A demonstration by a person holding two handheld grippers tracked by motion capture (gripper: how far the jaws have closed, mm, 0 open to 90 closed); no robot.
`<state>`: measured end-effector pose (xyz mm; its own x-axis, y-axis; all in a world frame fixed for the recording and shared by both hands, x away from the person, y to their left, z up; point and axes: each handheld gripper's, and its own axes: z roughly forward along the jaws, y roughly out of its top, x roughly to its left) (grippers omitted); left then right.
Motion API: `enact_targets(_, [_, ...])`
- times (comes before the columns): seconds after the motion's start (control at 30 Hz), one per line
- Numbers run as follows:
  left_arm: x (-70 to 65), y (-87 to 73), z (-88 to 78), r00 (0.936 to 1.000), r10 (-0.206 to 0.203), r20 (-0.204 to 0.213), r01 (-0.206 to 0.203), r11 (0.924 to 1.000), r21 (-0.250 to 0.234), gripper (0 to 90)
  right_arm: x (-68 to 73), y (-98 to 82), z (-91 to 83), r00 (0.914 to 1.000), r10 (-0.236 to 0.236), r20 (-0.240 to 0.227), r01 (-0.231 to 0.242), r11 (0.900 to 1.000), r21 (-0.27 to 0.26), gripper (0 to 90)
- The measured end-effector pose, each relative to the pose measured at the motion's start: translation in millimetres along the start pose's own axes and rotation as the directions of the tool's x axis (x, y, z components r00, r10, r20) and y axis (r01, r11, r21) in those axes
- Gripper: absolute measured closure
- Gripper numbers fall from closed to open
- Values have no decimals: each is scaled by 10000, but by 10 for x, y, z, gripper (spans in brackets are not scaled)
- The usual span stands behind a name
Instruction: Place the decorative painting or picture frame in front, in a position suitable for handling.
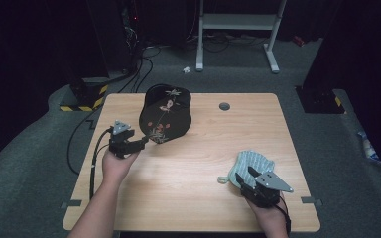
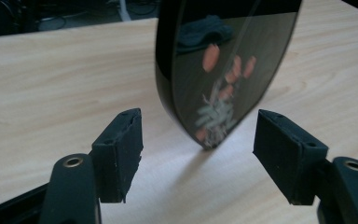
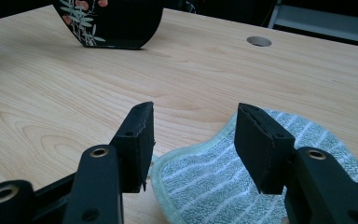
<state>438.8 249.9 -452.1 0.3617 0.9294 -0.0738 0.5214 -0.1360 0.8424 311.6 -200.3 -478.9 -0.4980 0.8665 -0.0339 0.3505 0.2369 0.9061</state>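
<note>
Black lacquered tray [image 1: 165,115] propped on edge, striped green cloth [image 1: 250,165] flat

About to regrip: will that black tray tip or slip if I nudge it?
Likely tippy: the tray stands on one narrow edge on the table, with the left gripper open and not touching it. Its glossy, reflective face looks slippery. It seems rigid, perhaps chip-prone.

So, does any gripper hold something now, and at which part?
Nothing is held. The left gripper has its jaws open on either side of the black tray's lower edge without touching it; the right gripper is open above the cloth.
</note>
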Motion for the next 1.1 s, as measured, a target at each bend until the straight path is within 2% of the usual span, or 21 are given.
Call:
enact_targets(0.13, [11,137,97,10000,22,-35,-22,10000,-64,327,9,-18,-4,9999,-145,-48,145,9999,79,465])
enact_targets(0.23, [31,213,175,9993,-267,264,268,9996,-39,301,-5,-29,-13,9999,-126,-38,126,9999,68,465])
enact_targets(0.33, [34,286,235,9998,-117,190,119,9999,-112,294,-8,-46,-21,9999,-102,-128,103,9999,101,466])
enact_targets(0.43, [44,307,268,9994,-205,274,210,9996,-177,304,-5,-56,-7,9997,-198,-119,200,9997,152,465])
enact_targets(0.63, [7,279,311,9990,249,370,-251,9997,48,349,13,-80,-6,9994,-337,-21,337,9991,273,469])
enact_targets(0.7, [-11,242,297,9987,241,445,-241,9997,0,366,21,-69,-6,9991,-416,-15,416,9988,257,468])
enact_targets(0.77, [-29,208,261,9982,429,421,-428,9991,-49,390,28,-57,7,9991,-429,-36,430,9988,224,468])
enact_targets(0.9, [-81,148,166,9982,487,357,-478,9986,-237,421,45,-61,49,9988,-472,-133,476,9984,318,466])
enact_targets(1.1, [-239,75,56,9953,895,362,-879,9952,-436,452,44,-60,60,9989,-434,-182,440,9985,325,464])
